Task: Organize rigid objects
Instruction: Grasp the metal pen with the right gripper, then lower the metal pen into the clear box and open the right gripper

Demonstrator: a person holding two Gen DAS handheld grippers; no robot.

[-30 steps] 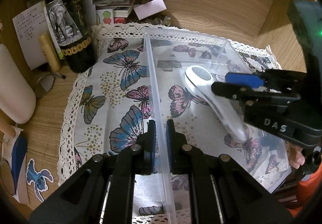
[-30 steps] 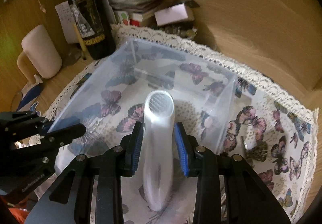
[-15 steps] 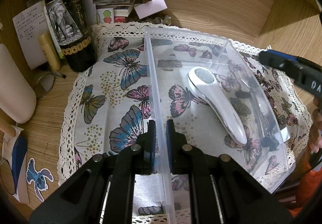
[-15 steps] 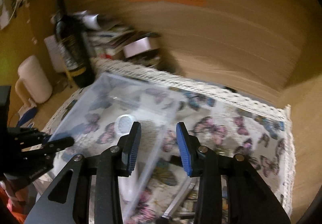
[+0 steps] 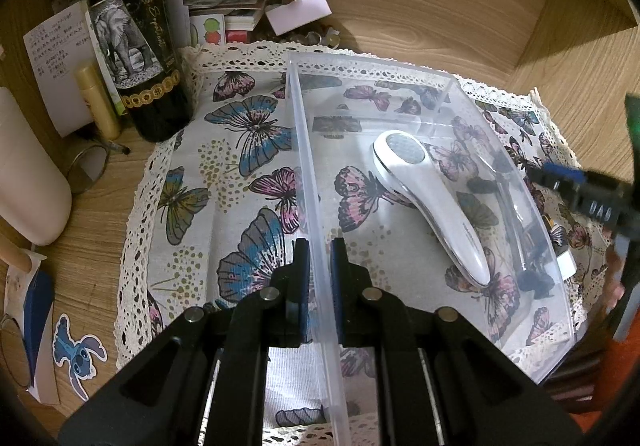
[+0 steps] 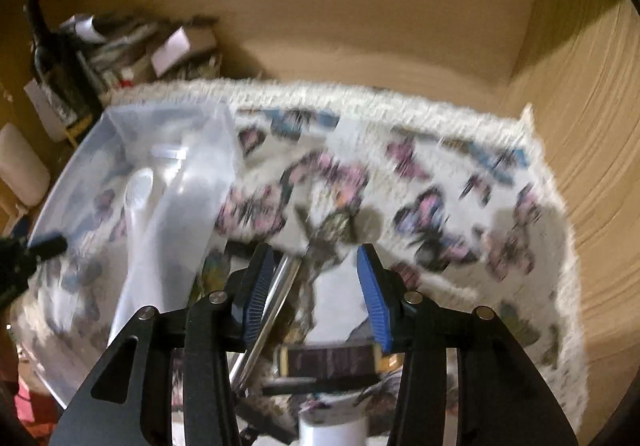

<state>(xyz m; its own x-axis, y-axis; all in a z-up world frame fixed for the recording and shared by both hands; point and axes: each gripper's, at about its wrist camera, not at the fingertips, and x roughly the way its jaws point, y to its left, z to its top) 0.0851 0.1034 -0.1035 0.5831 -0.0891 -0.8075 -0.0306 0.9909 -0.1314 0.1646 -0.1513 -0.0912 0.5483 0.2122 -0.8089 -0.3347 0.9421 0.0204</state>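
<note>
The left wrist view is sharp: the left hand-held gripper [image 5: 318, 278] pinches the near wall of the clear plastic bin [image 5: 308, 173], one pad on each side of the wall. The white handheld device [image 5: 432, 201] lies flat on the bin's floor, its round grille end pointing away and its slim handle toward the near right corner. The bin sits on the butterfly cloth [image 5: 224, 181], with a dark wine bottle [image 5: 136, 45] standing at the cloth's far left corner on the wooden tabletop [image 5: 440, 17]. The right hand-held gripper [image 5: 576, 189] shows only as a blurred dark shape at the right edge of this view.

The right wrist view is smeared by motion but shows what the left cannot: the right hand-held gripper [image 6: 316, 290] has its blue pads spread wide with nothing between them, over the cloth to the right of the bin [image 6: 120, 165]. Below the pads lie a silvery metal rod [image 6: 272, 306] and a dark flat rectangular item [image 6: 332, 362], too blurred to name.

A second ago the right hand-held gripper held the white device inside the bin; now the device rests there alone, and the gripper has swung out to the right. The left grip on the wall is unchanged
</note>
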